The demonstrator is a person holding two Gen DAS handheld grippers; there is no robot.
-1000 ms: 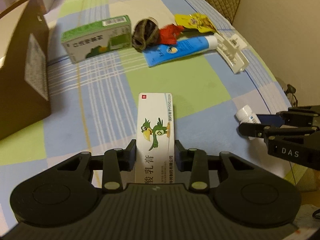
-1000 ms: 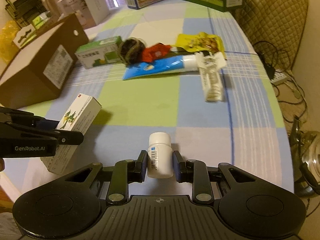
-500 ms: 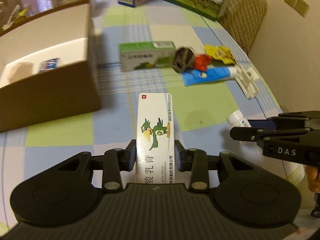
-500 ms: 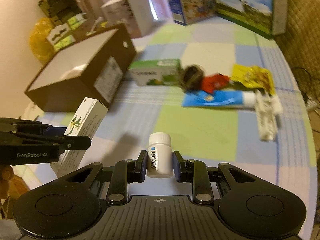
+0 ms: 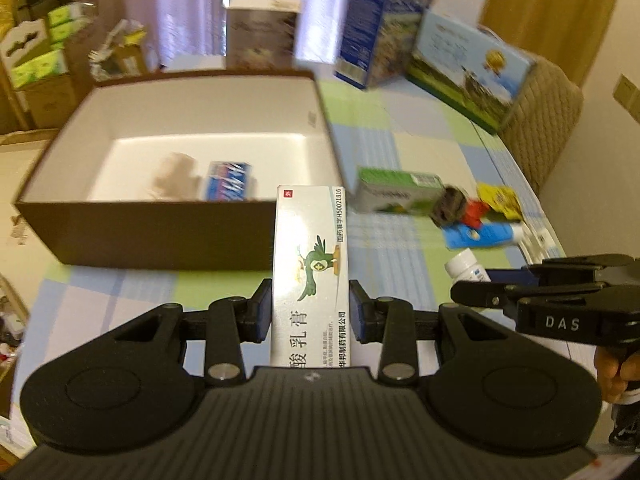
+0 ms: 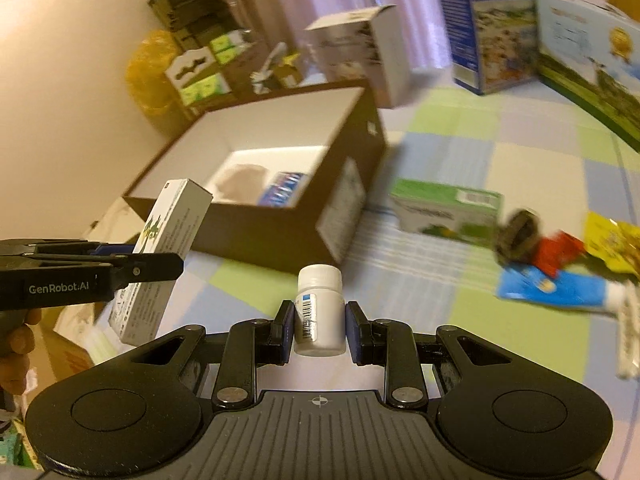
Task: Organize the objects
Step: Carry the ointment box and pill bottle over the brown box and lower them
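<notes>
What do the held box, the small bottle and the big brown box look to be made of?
Ointment box: thin printed card, slightly glossy, with crisp folded edges. White bottle: smooth, opaque, probably plastic, with a ribbed cap and a paper label. Brown box: stiff matte cardboard with a white lining, judging by its straight, thick walls.

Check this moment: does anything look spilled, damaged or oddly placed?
Nothing stands out. The left gripper squarely holds the white carton; the right gripper holds the pill bottle upright, cap on. The brown box sits open and flat. The remaining items lie in a loose cluster near the green box, unsorted but intact.
</notes>
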